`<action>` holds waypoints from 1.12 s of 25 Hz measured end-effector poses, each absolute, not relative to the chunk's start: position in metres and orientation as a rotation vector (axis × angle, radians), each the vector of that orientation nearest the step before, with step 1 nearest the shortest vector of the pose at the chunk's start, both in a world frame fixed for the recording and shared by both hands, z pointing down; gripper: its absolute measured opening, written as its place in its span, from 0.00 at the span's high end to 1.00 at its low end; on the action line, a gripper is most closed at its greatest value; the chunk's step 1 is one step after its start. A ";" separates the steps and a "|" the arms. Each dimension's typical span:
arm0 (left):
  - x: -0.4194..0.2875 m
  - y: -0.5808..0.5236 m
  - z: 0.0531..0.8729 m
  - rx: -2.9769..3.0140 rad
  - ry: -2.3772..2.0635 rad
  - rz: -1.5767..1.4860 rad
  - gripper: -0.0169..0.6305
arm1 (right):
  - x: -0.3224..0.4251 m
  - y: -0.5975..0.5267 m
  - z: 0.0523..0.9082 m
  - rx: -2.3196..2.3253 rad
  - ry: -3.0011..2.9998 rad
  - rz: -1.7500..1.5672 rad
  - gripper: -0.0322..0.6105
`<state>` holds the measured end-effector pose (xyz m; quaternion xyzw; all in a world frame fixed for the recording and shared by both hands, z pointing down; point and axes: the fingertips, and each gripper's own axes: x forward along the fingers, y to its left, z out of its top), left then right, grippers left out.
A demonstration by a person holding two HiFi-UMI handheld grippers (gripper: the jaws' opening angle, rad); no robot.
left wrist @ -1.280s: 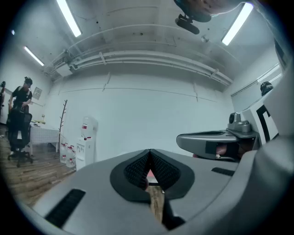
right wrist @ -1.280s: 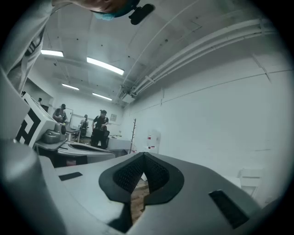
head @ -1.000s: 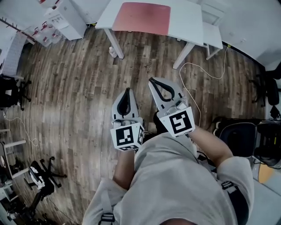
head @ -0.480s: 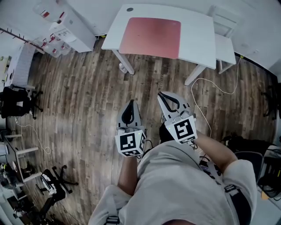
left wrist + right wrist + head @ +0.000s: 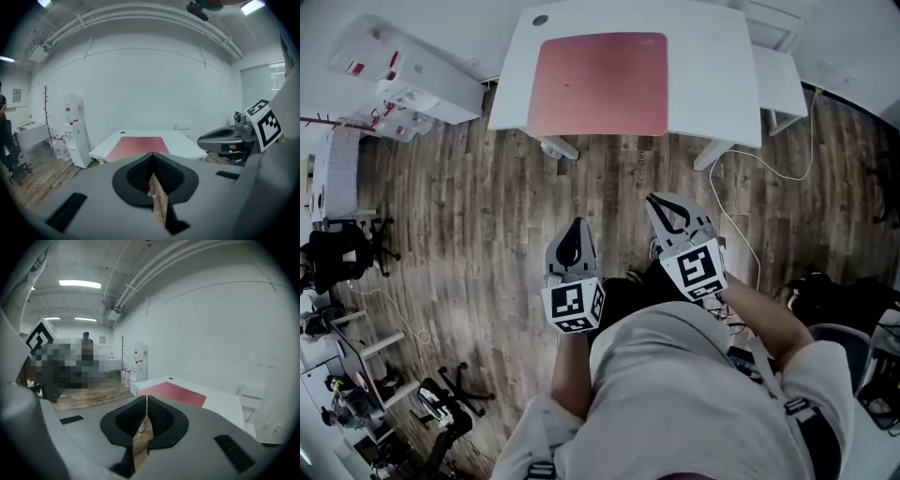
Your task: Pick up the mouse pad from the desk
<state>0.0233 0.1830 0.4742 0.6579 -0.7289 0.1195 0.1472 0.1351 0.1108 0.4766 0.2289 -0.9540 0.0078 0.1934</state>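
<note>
Red mouse pad (image 5: 598, 84) lying flat toward the white counter's (image 5: 712, 75) left edge, left gripper (image 5: 571, 241) and right gripper (image 5: 668, 210) above wooden floor (image 5: 469, 206), well short of the counter, both jaws pressed together, empty.

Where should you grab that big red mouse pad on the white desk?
Probably the near edge of the mouse pad, coming from the front of the desk. It lies thin and flat, and that edge runs almost along the desk's rim, so one jaw might slip under.
</note>
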 end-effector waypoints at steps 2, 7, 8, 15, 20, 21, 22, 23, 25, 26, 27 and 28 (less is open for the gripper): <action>0.012 0.169 0.485 1.880 -2.072 0.366 0.95 | 0.137 0.094 0.488 0.672 -2.638 0.040 0.89; -0.024 0.139 0.514 1.875 -2.039 0.466 0.95 | 0.133 0.067 0.511 0.726 -2.537 0.030 0.89; -0.032 0.131 0.521 1.879 -2.037 0.496 0.95 | 0.131 0.061 0.516 0.732 -2.513 0.012 0.89; -0.077 0.071 0.580 1.986 -1.932 0.788 0.95 | 0.106 0.020 0.557 0.746 -2.320 -0.151 0.88; -0.108 0.038 0.636 2.075 -1.826 1.180 0.95 | 0.079 -0.005 0.589 0.745 -2.178 -0.260 0.88; -0.114 0.032 0.645 2.089 -1.806 1.244 0.95 | 0.074 -0.011 0.598 0.735 -2.149 -0.279 0.88; -0.121 0.025 0.653 2.102 -1.793 1.301 0.95 | 0.069 -0.016 0.606 0.722 -2.119 -0.293 0.85; -0.128 0.018 0.660 2.118 -1.787 1.359 0.95 | 0.063 -0.021 0.615 0.708 -2.090 -0.305 0.75; -0.141 0.006 0.672 2.148 -1.772 1.503 0.94 | 0.053 -0.031 0.632 0.693 -2.033 -0.337 0.69; -0.146 0.001 0.677 2.157 -1.750 1.573 0.90 | 0.049 -0.036 0.638 0.691 -2.002 -0.366 0.69; -0.151 -0.004 0.684 2.165 -1.718 1.627 0.82 | 0.045 -0.041 0.645 0.687 -1.968 -0.407 0.69; -0.156 -0.007 0.691 2.173 -1.684 1.672 0.78 | 0.042 -0.046 0.651 0.679 -1.931 -0.453 0.68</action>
